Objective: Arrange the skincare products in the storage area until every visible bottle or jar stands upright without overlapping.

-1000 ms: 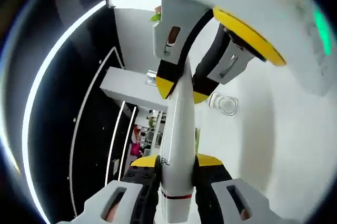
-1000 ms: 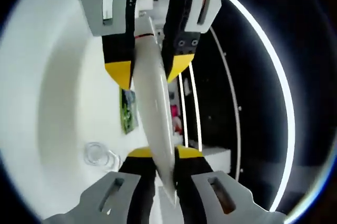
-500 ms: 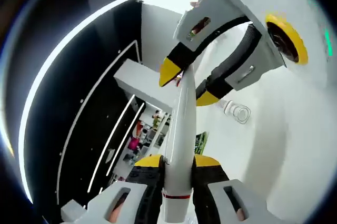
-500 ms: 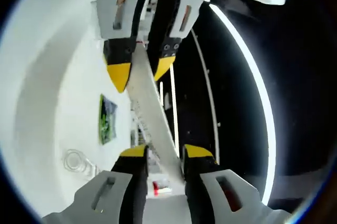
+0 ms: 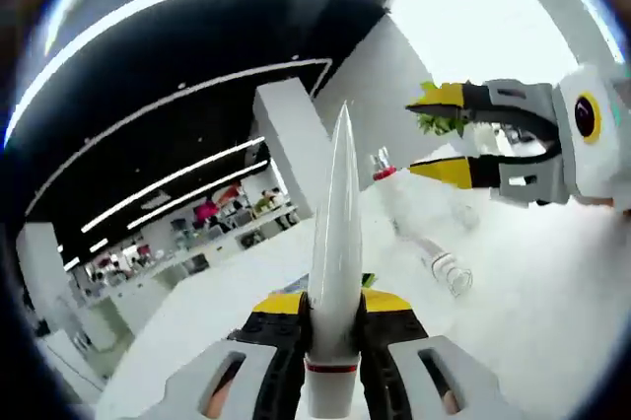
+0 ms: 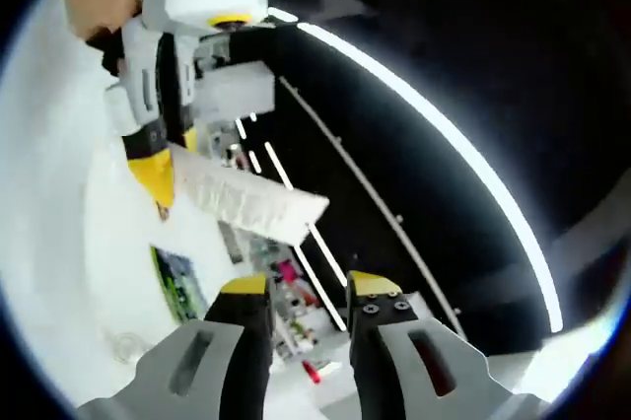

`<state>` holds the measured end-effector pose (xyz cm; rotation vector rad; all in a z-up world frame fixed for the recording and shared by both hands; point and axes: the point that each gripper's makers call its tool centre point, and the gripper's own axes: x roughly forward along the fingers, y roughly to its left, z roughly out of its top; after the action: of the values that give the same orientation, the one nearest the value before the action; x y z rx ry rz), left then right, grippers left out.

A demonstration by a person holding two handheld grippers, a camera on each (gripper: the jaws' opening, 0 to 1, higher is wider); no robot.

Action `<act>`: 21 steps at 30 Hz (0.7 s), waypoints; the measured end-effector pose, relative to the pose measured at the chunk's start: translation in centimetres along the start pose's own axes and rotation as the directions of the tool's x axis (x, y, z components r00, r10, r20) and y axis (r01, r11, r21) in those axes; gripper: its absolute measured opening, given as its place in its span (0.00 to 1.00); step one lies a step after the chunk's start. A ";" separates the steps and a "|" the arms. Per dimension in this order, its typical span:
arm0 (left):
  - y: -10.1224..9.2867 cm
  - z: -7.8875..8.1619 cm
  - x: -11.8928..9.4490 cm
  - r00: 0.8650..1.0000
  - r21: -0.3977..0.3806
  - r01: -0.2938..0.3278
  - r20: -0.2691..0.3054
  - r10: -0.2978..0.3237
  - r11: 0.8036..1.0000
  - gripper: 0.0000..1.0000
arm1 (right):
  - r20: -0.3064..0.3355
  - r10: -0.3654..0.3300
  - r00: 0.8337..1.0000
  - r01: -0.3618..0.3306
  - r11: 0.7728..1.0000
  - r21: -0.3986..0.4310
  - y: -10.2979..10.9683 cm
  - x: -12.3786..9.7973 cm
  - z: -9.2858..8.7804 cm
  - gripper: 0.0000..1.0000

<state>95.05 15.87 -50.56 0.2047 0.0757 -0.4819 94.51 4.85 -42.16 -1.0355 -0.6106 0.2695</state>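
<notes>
1. Left gripper view: the left gripper (image 5: 330,304) clamps a white tube (image 5: 334,233) near its red-banded base, the crimped tip pointing away between the jaws.
2. To its right, the right gripper (image 5: 442,132) hangs apart from the tube, jaws parted and holding nothing.
3. A clear bottle (image 5: 443,264) lies on the white surface (image 5: 552,312) beyond.
4. Right gripper view: the tube (image 6: 246,201) juts from the left gripper (image 6: 158,159), above the right gripper's (image 6: 308,287) gaping jaws.

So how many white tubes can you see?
1. The white tube is pinched in the left claw; the right gripper view shows the same tube from the side. More could be hidden.
</notes>
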 end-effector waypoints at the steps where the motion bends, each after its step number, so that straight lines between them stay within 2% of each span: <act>1: 0.0 -0.1 0.0 1.000 -0.059 0.025 0.008 -0.024 0.998 0.17 | -0.005 0.008 1.000 -0.007 0.999 0.034 0.1 0.3 -0.4 0.28; 2: 0.0 -0.1 0.1 0.998 -0.118 0.058 0.018 -0.056 0.991 0.17 | -0.014 0.018 1.000 -0.017 0.997 0.080 0.2 0.4 -0.8 0.27; 3: -0.1 0.0 0.2 0.992 -0.233 0.125 0.055 -0.116 0.964 0.17 | -0.020 0.033 0.999 -0.030 0.993 0.115 0.5 0.3 -1.0 0.26; 4: -0.1 0.1 0.2 0.987 -0.297 0.159 0.077 -0.142 0.942 0.17 | -0.019 0.048 0.999 -0.044 0.986 0.161 0.7 0.2 -1.1 0.25; 5: -0.2 0.4 0.1 0.975 -0.382 0.218 0.122 -0.185 0.898 0.17 | -0.020 0.054 0.998 -0.049 0.979 0.196 0.7 0.1 -1.1 0.23; 6: -0.3 0.6 0.1 0.963 -0.427 0.267 0.158 -0.220 0.864 0.17 | -0.018 0.062 0.998 -0.056 0.970 0.236 0.8 0.2 -1.2 0.22; 7: -0.4 1.0 -0.1 0.946 -0.473 0.321 0.208 -0.249 0.821 0.17 | -0.007 0.074 0.997 -0.069 0.951 0.303 0.9 0.2 -1.3 0.22; 8: -0.5 1.2 -0.3 0.935 -0.495 0.350 0.236 -0.265 0.795 0.17 | 0.006 0.077 0.997 -0.074 0.933 0.351 0.9 0.3 -1.3 0.22; 9: -0.6 1.3 -0.3 0.923 -0.505 0.380 0.263 -0.282 0.775 0.17 | 0.026 0.079 0.997 -0.082 0.905 0.417 1.0 0.5 -1.0 0.22; 10: -0.7 1.4 -0.4 0.916 -0.506 0.396 0.276 -0.291 0.766 0.17 | 0.040 0.079 0.996 -0.089 0.884 0.459 0.9 0.5 -0.8 0.22; 11: -0.9 1.7 -0.4 0.904 -0.514 0.422 0.299 -0.306 0.747 0.17 | 0.072 0.078 0.994 -0.104 0.853 0.512 0.9 0.4 -0.5 0.21; 12: -1.0 1.7 -0.4 0.899 -0.520 0.433 0.306 -0.312 0.737 0.17 | 0.095 0.079 0.992 -0.118 0.831 0.544 0.9 0.4 -0.3 0.21; 13: -1.4 1.9 -0.5 0.884 -0.529 0.464 0.326 -0.334 0.710 0.17 | 0.116 0.082 0.990 -0.136 0.783 0.607 1.0 0.3 -0.1 0.20; 14: -2.1 2.2 -0.8 0.857 -0.538 0.513 0.358 -0.370 0.668 0.17 | 0.144 0.115 0.983 -0.181 0.744 0.644 1.5 0.3 0.3 0.18; 15: -2.6 2.5 -0.9 0.838 -0.537 0.544 0.379 -0.392 0.645 0.17 | 0.179 0.161 0.971 -0.240 0.707 0.665 2.2 0.2 0.7 0.17; 16: -3.2 2.8 -1.1 0.811 -0.522 0.584 0.402 -0.425 0.622 0.17 | 0.202 0.191 0.961 -0.277 0.621 0.733 2.6 0.0 1.0 0.16; 17: -3.3 2.8 -1.1 0.809 -0.515 0.587 0.401 -0.430 0.624 0.17 | 0.245 0.197 0.949 -0.314 0.550 0.774 2.6 0.0 1.5 0.15; 18: -4.4 3.1 -1.7 0.783 -0.485 0.621 0.411 -0.466 0.615 0.17 | 0.288 0.198 0.937 -0.349 0.474 0.808 2.6 -0.1 1.9 0.15; 19: -4.8 3.2 -1.9 0.769 -0.474 0.639 0.416 -0.486 0.605 0.17 | 0.347 0.181 0.920 -0.389 0.329 0.860 2.3 -0.3 2.6 0.16; 20: -5.6 3.5 -2.3 0.746 -0.468 0.666 0.425 -0.514 0.581 0.17 | 0.381 0.173 0.908 -0.413 0.232 0.881 2.1 -0.5 2.8 0.20; 21: -6.0 3.6 -2.4 0.732 -0.464 0.682 0.430 -0.529 0.566 0.17 | 0.420 0.170 0.891 -0.445 0.157 0.882 1.9 -0.7 3.1 0.23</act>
<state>90.16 11.01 -47.82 -0.5476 0.0523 -1.1643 92.25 7.70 -42.92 0.1962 -0.2725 1.0357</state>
